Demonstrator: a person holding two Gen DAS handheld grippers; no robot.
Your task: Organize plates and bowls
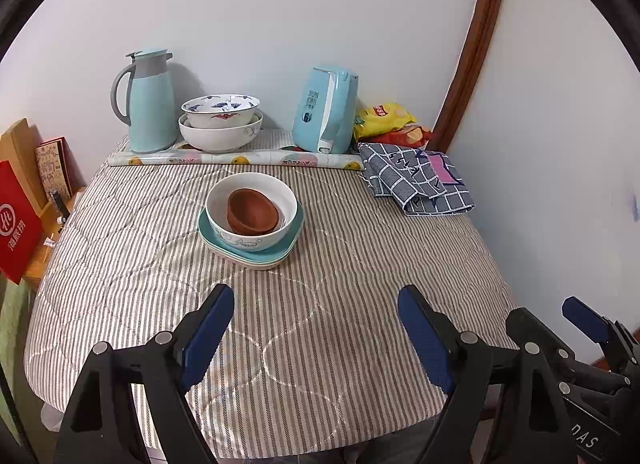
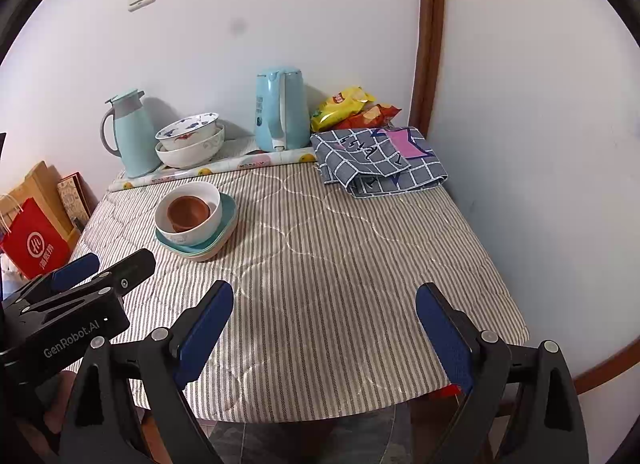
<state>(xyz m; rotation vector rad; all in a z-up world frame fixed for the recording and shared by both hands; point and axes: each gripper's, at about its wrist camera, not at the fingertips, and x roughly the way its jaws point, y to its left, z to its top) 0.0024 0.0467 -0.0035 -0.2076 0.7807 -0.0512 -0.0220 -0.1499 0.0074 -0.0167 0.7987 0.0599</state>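
Progress: the stack point(image 1: 251, 220) looks finished; brown bowls point(image 1: 253, 211) sit nested inside a white bowl point(image 1: 256, 238), which rests on teal and cream plates point(image 1: 286, 251). I judge the task almost done or done.
Stack place: on the striped surface point(image 1: 320, 324), at about 11 o'clock from the left gripper point(image 1: 316, 334), well apart from it.
Maybe left: a second pair of bowls point(image 1: 221, 124), one nested in the other, stands at the far edge near 12 o'clock; whether it must join the stack I cannot tell.
Left jaws: spread wide, holding nothing.
Right gripper point(image 2: 325, 334): jaws also spread wide and empty, above the near edge of the surface.
Around: a jug point(image 1: 150, 104) at 11 o'clock beside the far bowls, a kettle point(image 1: 326, 110) at 12 o'clock, snack bags point(image 1: 386, 120) and a checked cloth point(image 1: 416, 180) at 1 o'clock, a red bag point(image 1: 18, 224) at 9 o'clock.
In the way: nothing lies between the grippers and the stack; the jug and kettle flank the far bowls closely, so a reach there needs care.
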